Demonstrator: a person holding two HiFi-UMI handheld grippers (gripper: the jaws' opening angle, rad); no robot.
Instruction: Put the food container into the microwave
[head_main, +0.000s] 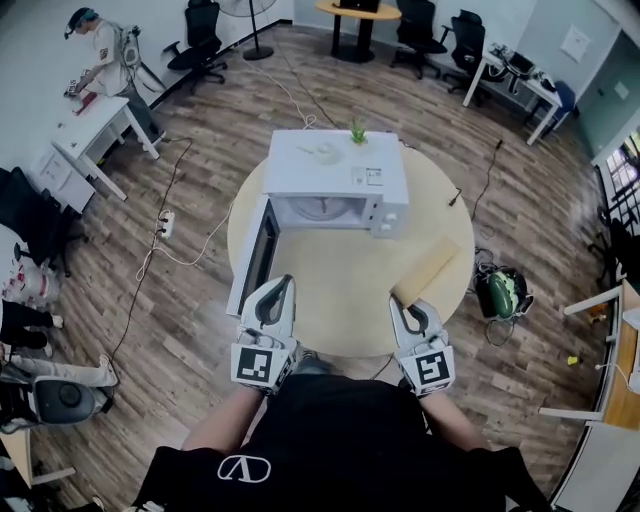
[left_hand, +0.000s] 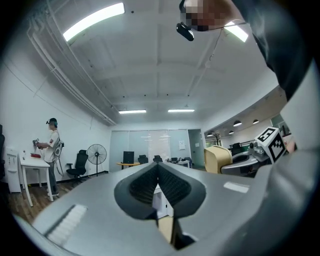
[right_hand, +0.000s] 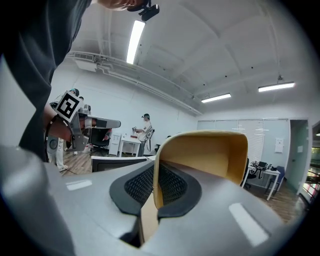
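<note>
A white microwave (head_main: 335, 180) stands at the back of a round table (head_main: 340, 300), its door (head_main: 255, 255) swung open to the left. The tan food container (head_main: 426, 270) is held over the table's right side by its near rim, with my right gripper (head_main: 400, 303) shut on it. In the right gripper view the container's wall (right_hand: 210, 155) rises between the closed fingers of my right gripper (right_hand: 156, 182). My left gripper (head_main: 280, 285) hovers by the open door, shut and holding nothing. In its own view the left gripper (left_hand: 158, 172) has its pads pressed together, and the container (left_hand: 217, 159) shows to the right.
A small green plant (head_main: 357, 131) and some papers sit on top of the microwave. Cables run across the wooden floor left of the table. A person (head_main: 105, 55) works at a white desk far left. Office chairs and desks stand at the back.
</note>
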